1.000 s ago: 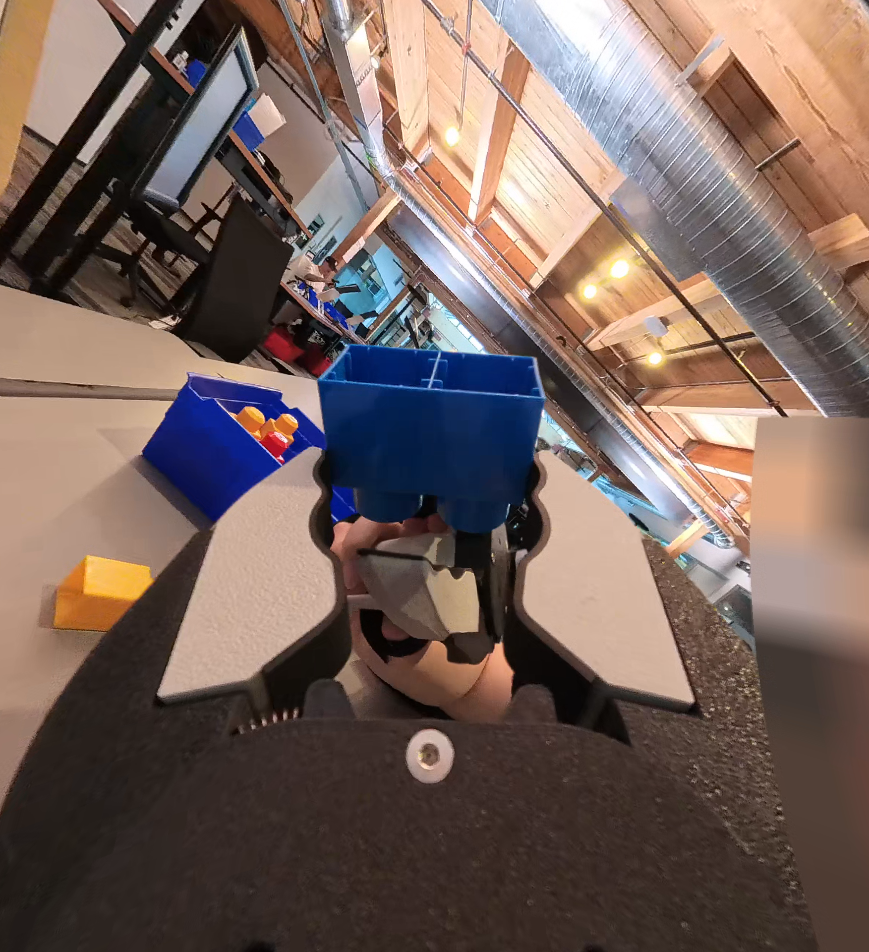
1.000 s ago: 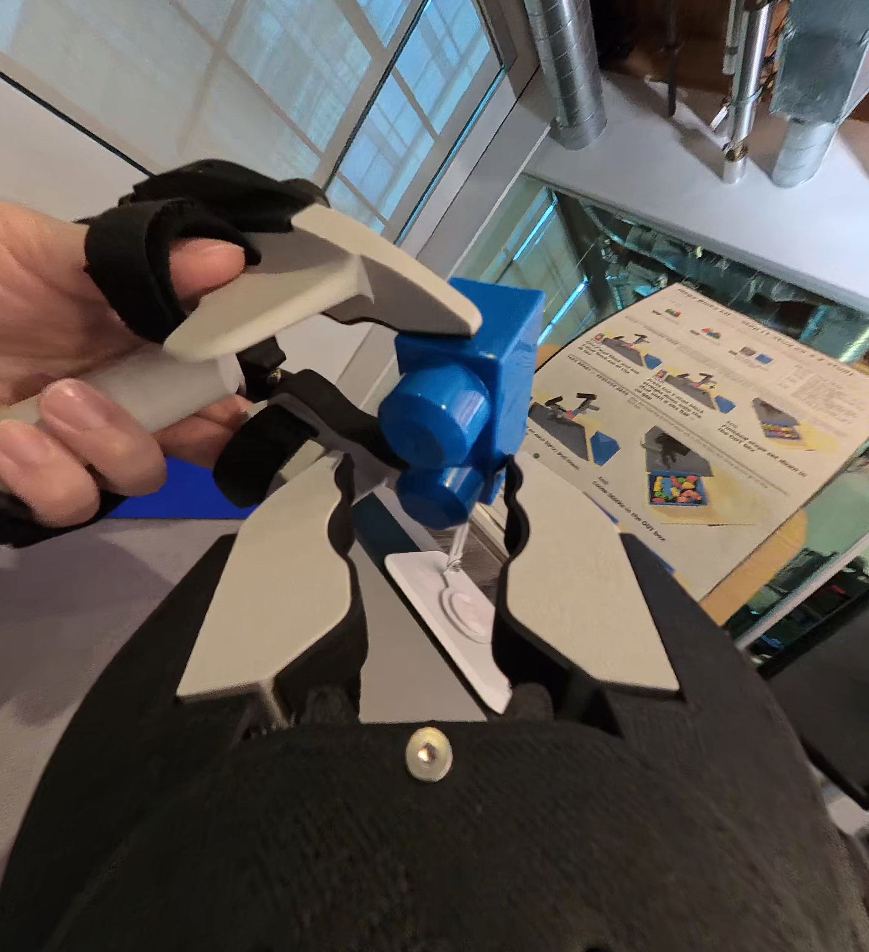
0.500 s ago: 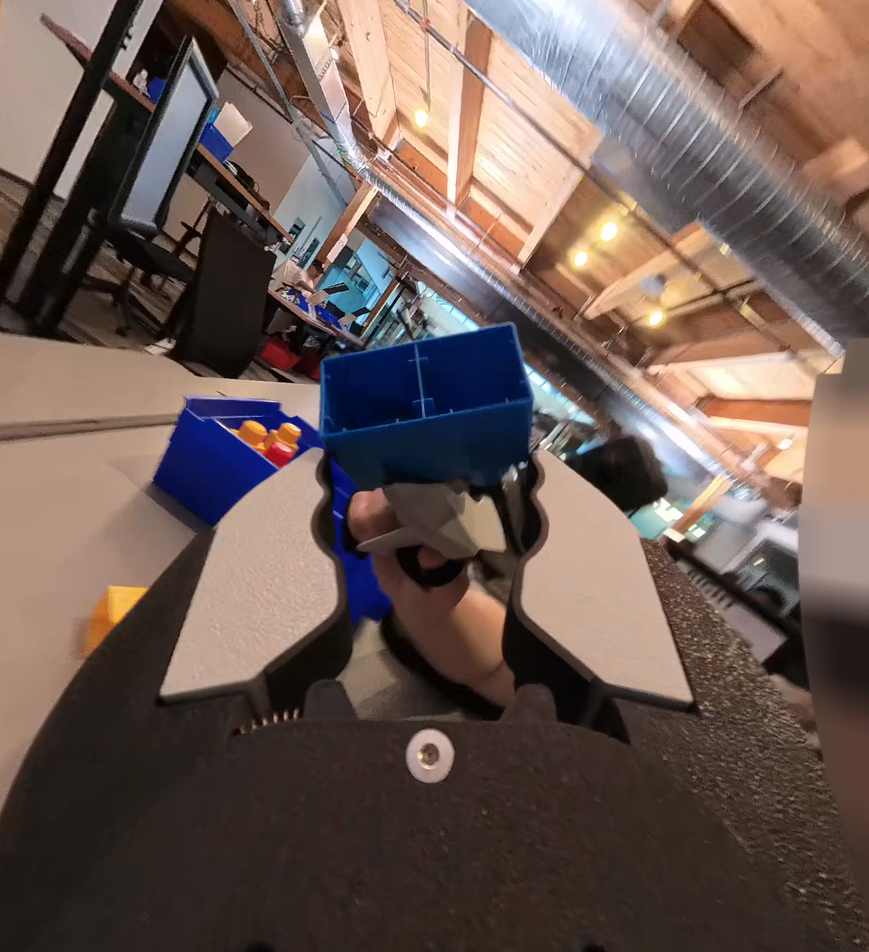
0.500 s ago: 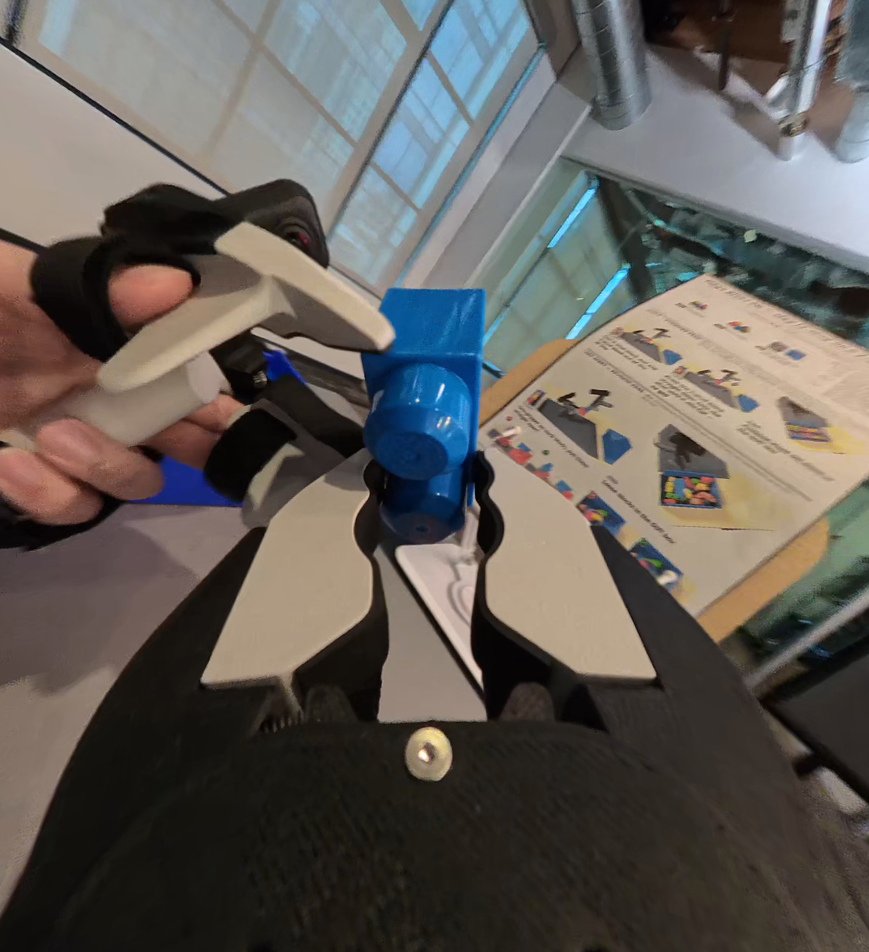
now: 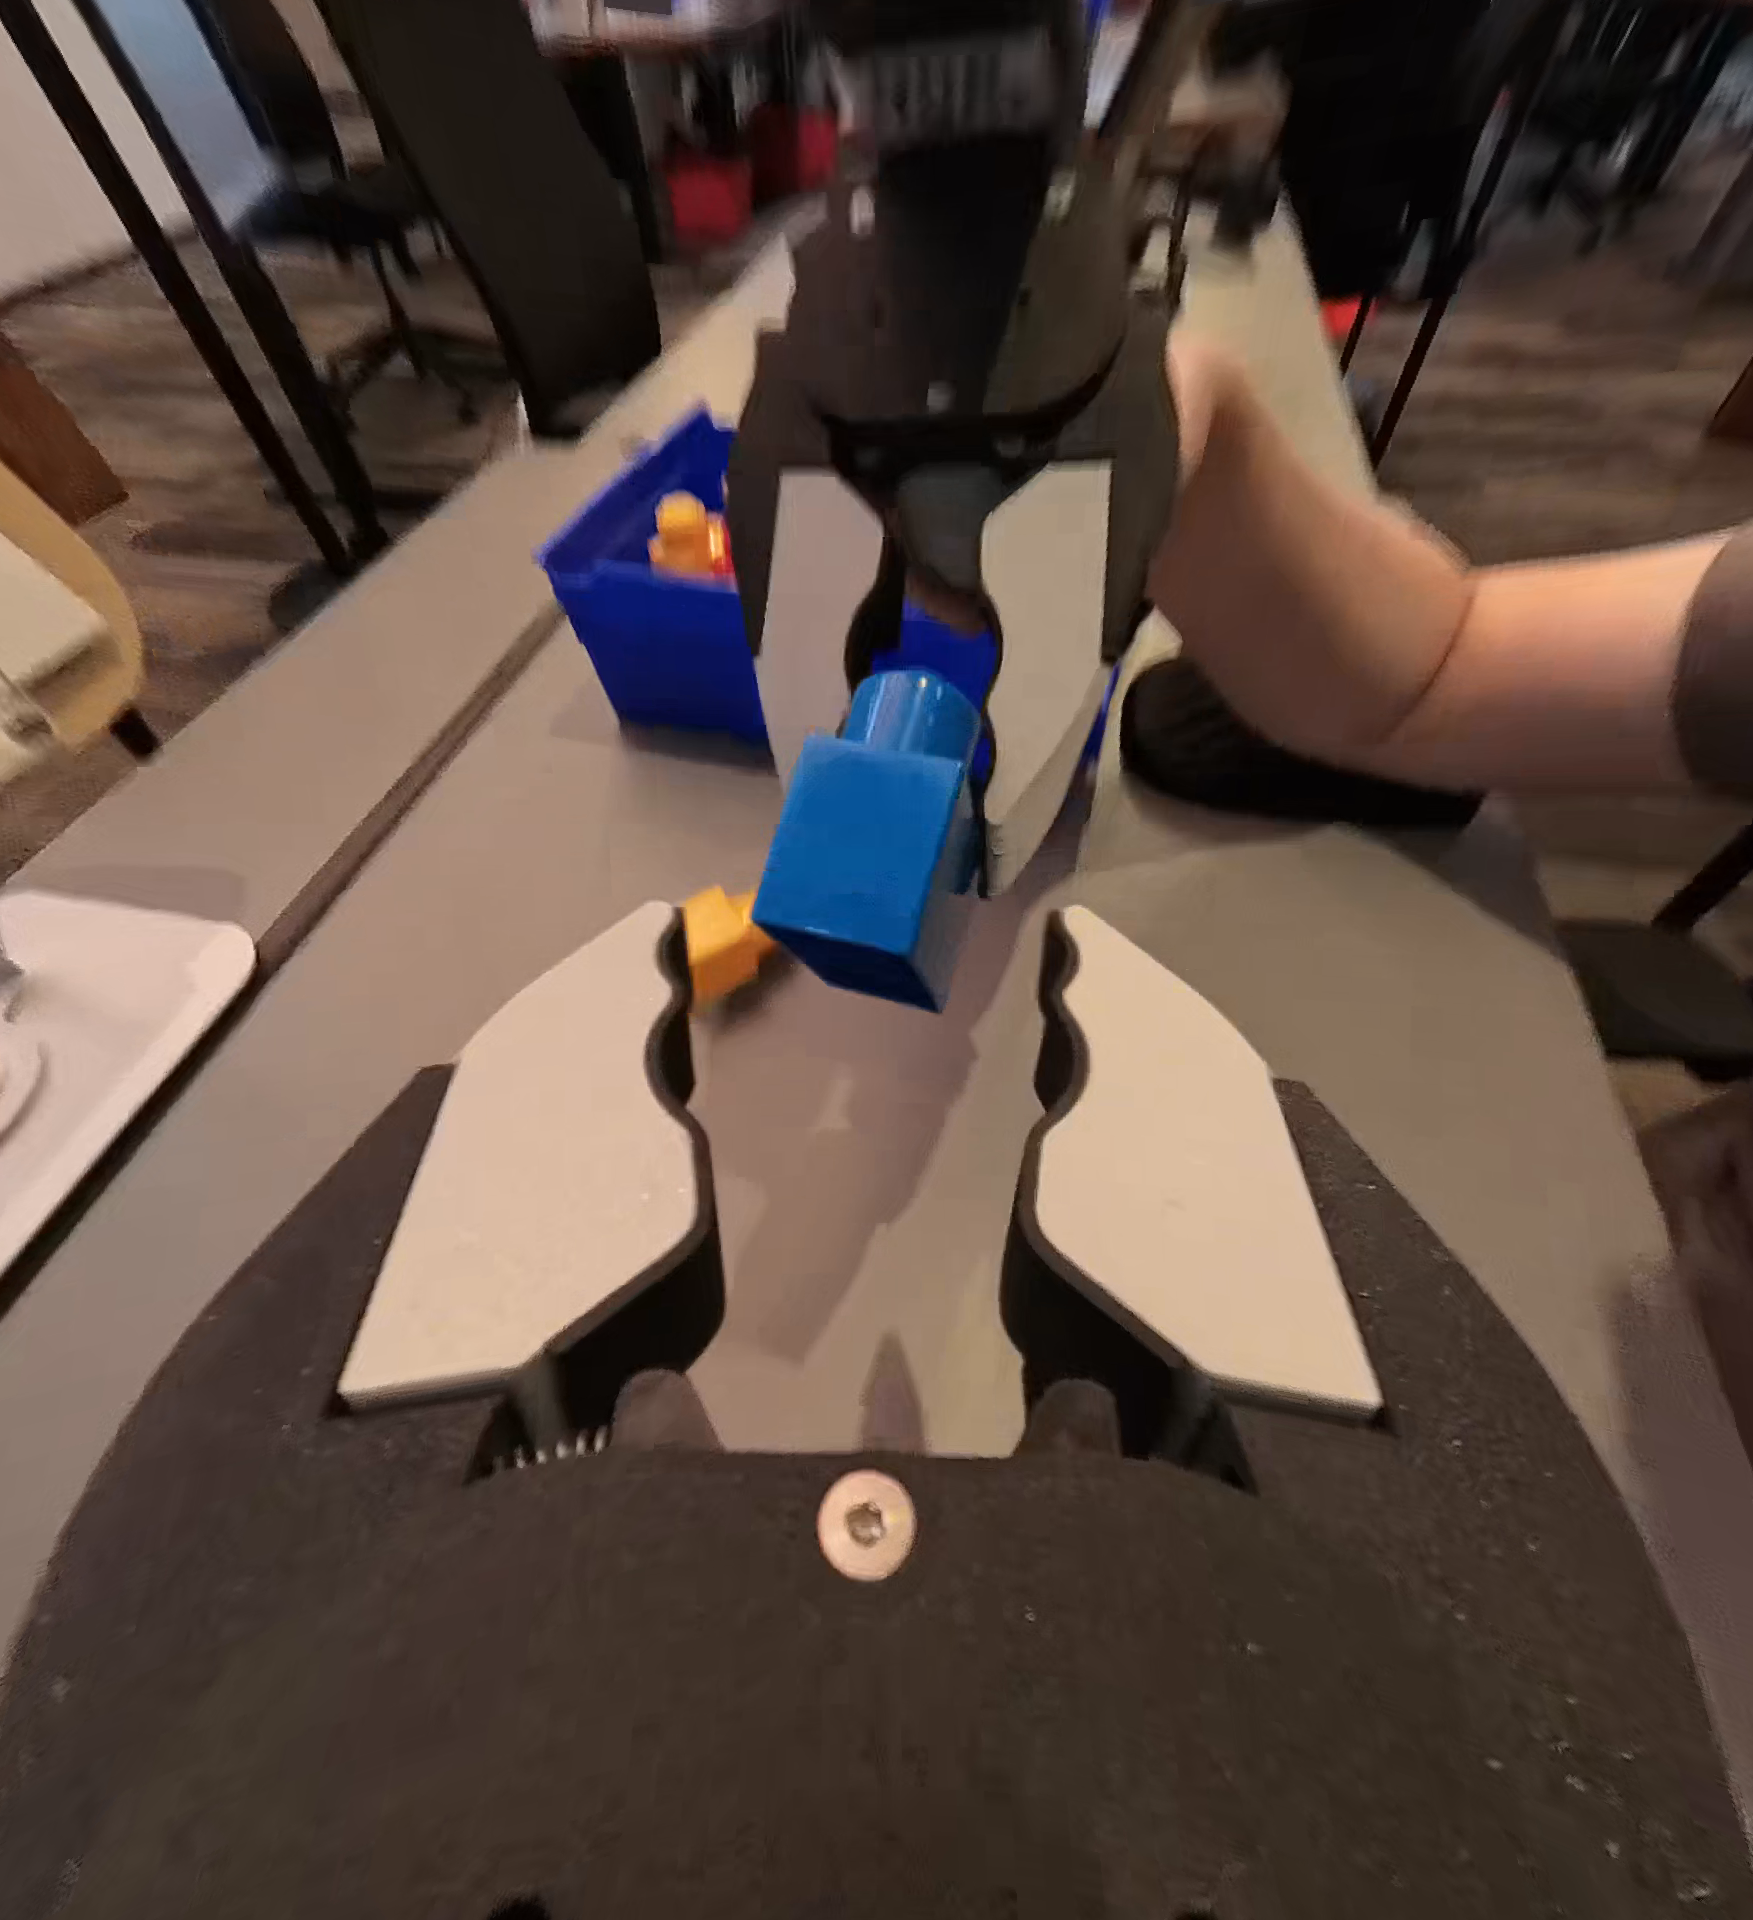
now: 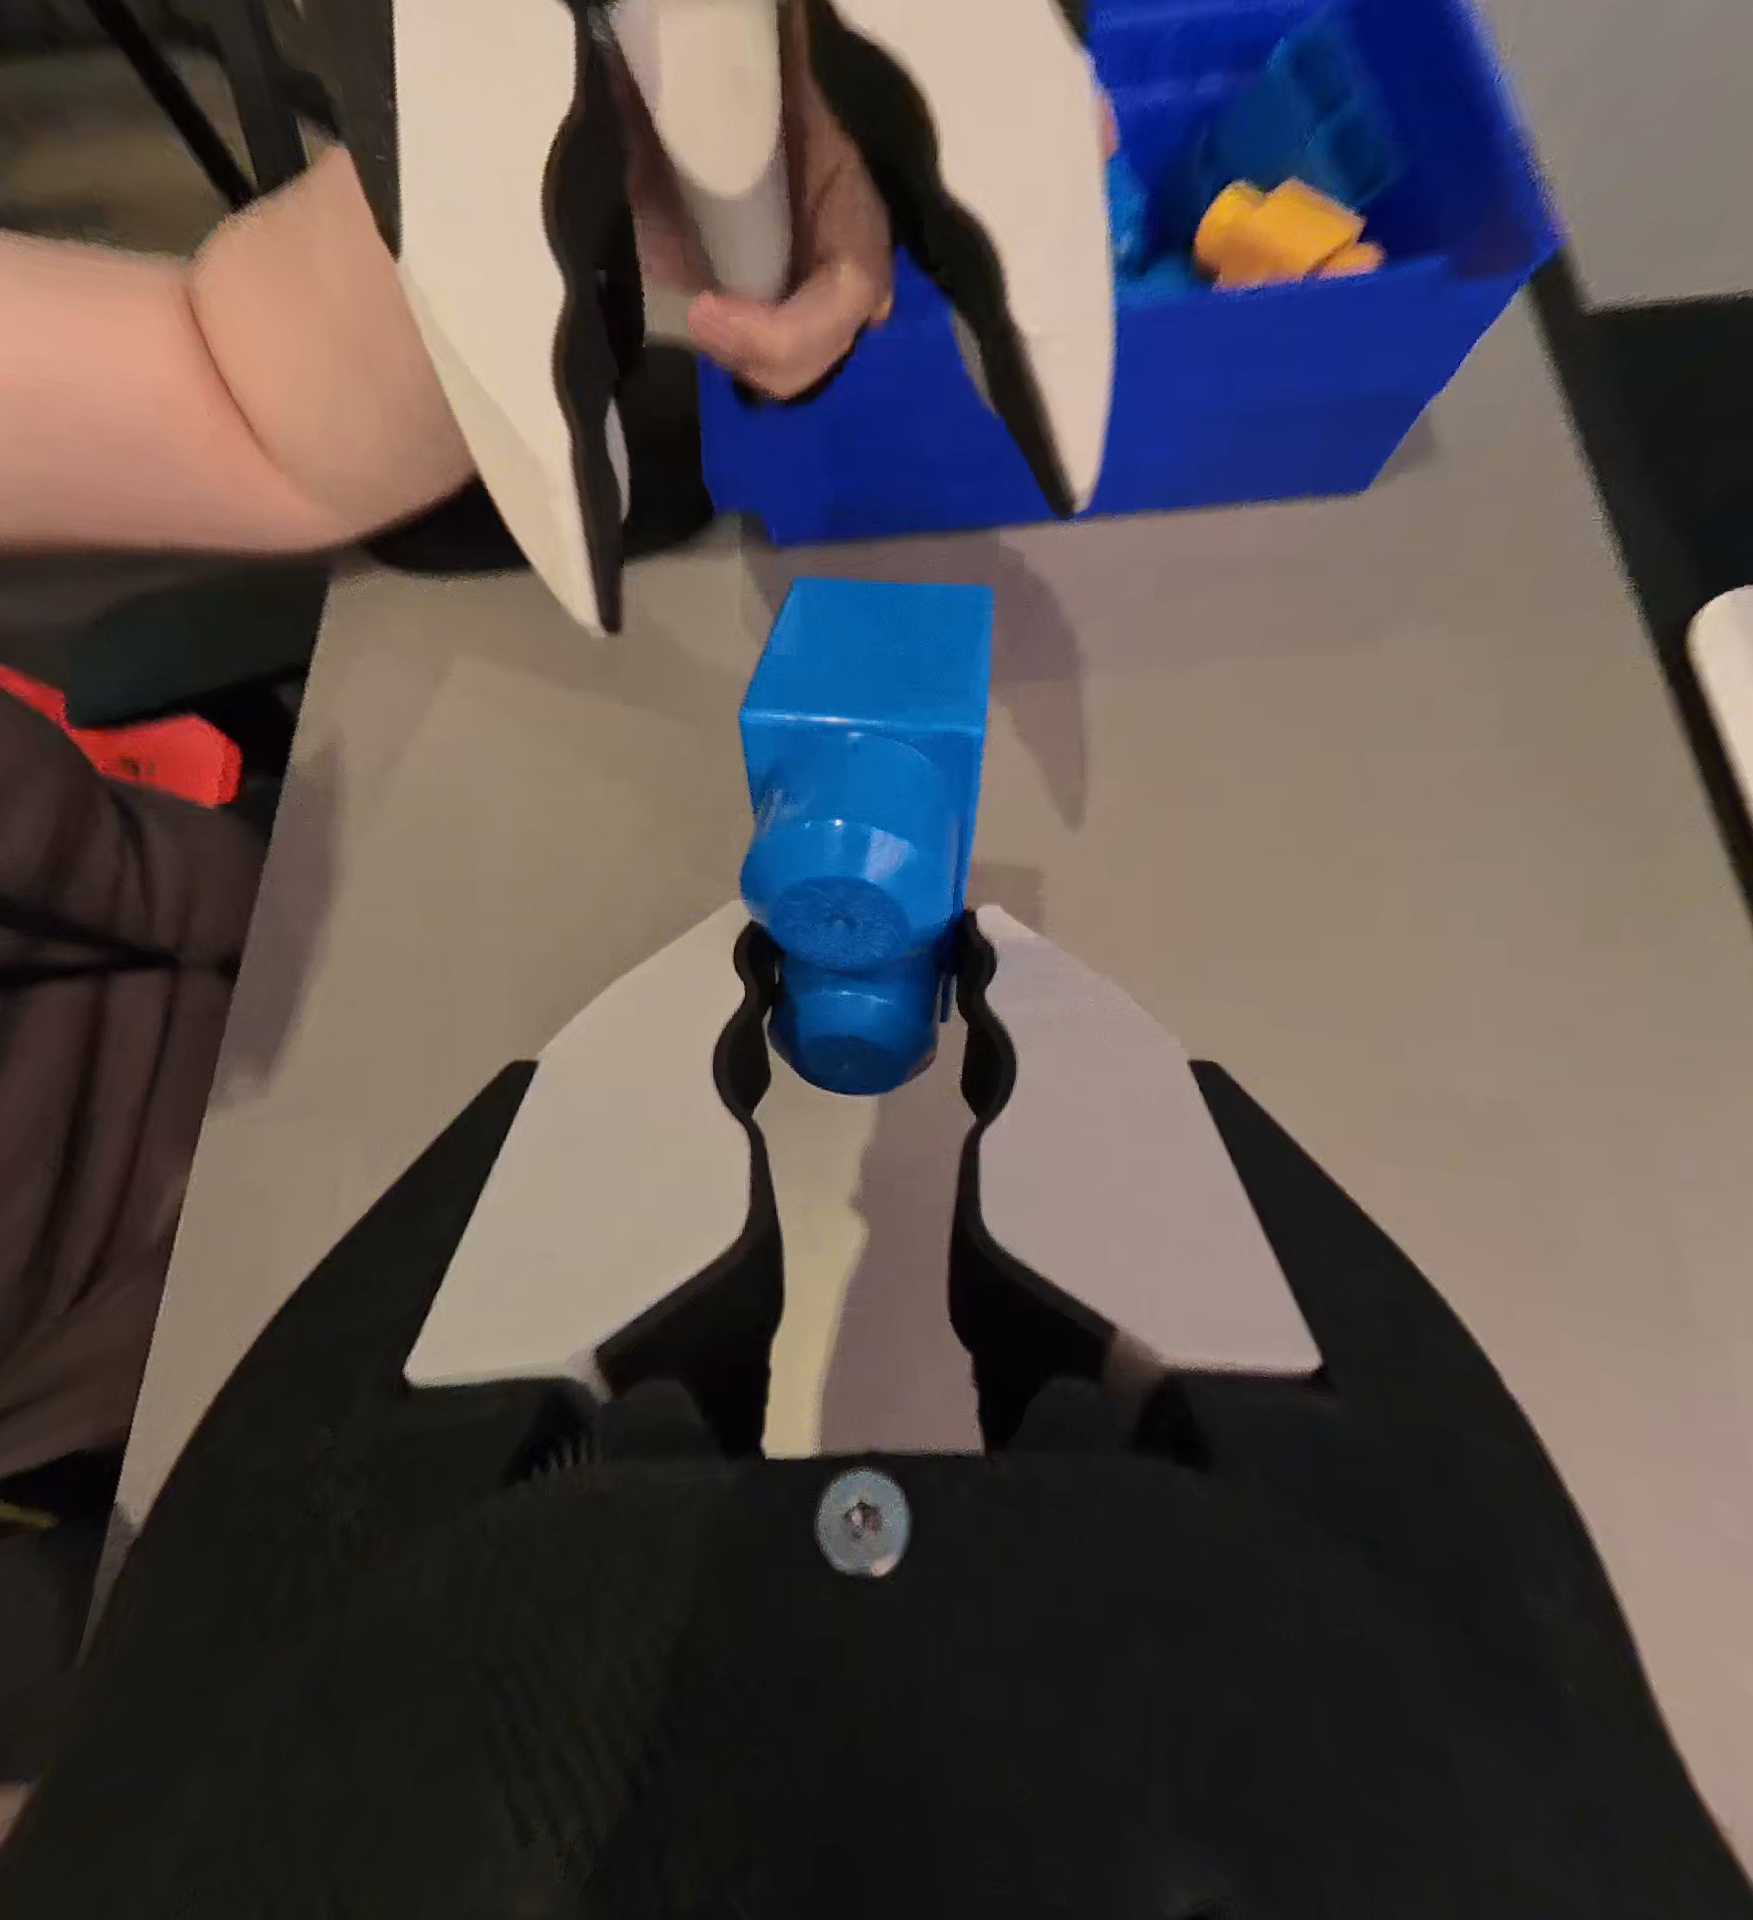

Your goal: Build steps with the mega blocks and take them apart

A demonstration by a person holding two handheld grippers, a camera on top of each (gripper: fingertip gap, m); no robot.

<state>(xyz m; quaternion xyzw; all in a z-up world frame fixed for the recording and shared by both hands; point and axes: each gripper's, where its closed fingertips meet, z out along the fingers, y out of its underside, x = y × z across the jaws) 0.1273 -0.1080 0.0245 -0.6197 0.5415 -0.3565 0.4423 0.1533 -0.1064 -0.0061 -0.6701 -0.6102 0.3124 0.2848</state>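
My right gripper [image 6: 864,930] is shut on a blue mega block [image 6: 867,727]. Its pads press on the stud end, and it holds the block above the grey table [image 6: 1319,831]. The left wrist view shows the same block [image 5: 867,862] tilted in the right gripper's fingers [image 5: 1043,665], just beyond my left gripper [image 5: 864,935]. My left gripper is open and empty, with its pads clear of the block. It also shows in the right wrist view [image 6: 825,561], jaws spread beyond the block. A yellow block [image 5: 721,945] lies on the table by my left fingertip.
A blue bin [image 5: 643,634] holding yellow and red blocks stands behind the grippers; it also shows in the right wrist view [image 6: 1267,416]. A white tray [image 5: 72,1039] lies at the left table edge. A person's forearm [image 5: 1371,644] reaches in from the right. Tip to tip, the grippers are about 5 cm apart.
The left gripper held the blue block while the right closed on its stud end. The left has since let go and drawn back. Both grippers have swung down toward the table.
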